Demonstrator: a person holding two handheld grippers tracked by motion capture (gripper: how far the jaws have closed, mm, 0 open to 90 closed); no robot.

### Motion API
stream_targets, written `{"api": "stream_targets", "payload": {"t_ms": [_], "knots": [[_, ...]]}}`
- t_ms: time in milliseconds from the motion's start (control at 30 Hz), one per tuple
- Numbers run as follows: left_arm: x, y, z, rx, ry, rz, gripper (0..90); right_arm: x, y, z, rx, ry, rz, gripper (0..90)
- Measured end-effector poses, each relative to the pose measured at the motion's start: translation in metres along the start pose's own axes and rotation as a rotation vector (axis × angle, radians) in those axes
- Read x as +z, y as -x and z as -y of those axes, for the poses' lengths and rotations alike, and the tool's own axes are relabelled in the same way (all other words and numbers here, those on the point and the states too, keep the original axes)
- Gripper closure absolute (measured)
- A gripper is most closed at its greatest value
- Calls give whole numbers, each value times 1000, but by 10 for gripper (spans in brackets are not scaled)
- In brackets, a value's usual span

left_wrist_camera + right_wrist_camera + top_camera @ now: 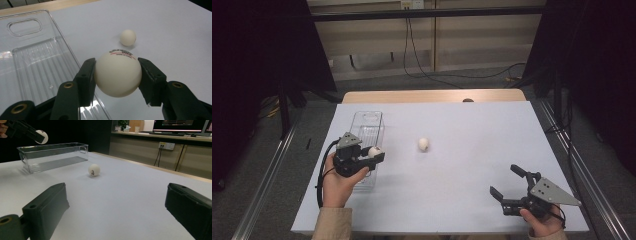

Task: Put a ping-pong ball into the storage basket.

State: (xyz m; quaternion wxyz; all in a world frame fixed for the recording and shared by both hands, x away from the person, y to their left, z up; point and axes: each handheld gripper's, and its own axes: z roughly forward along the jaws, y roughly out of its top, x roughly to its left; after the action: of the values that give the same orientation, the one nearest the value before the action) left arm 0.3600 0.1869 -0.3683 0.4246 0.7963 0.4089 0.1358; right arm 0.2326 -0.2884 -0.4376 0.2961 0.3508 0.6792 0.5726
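The left gripper (373, 156) has its jaws closed on a white ball (118, 73), holding it above the near end of the clear plastic bin (362, 131), close to the bin's right-hand wall; judging from this, the ball is picked up and carried but not yet dropped in, so release is the step left. The bin looks empty in the left gripper view, its ribbed floor bare; a second ball (423, 144) lies on the white table (472, 150) well to the right of the bin, apparently waiting its turn. The right gripper (509, 185) rests low near the table's front right corner, jaws wide apart and holding nothing, pointed toward that loose ball. Nothing stands between either gripper and its target; cables and dark curtains lie beyond the table.
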Motion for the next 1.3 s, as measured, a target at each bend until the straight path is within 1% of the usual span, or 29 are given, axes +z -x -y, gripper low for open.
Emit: {"api": "stream_targets", "payload": {"t_ms": [267, 367, 500, 867, 1300], "knots": [[-2, -3, 1, -4, -1, -14, 511, 0, 0, 0, -1, 1, -1, 34], [-3, -5, 1, 1, -1, -18, 511, 0, 0, 0, 0, 1, 0, 34], [-4, -6, 2, -8, -2, -28, 511, 0, 0, 0, -1, 2, -1, 35], [-6, -11, 3, -8, 1, -48, 511, 0, 0, 0, -1, 2, -1, 35], [-4, -16, 7, -23, -7, -67, 510, 0, 0, 0, -1, 3, -1, 35]]}}
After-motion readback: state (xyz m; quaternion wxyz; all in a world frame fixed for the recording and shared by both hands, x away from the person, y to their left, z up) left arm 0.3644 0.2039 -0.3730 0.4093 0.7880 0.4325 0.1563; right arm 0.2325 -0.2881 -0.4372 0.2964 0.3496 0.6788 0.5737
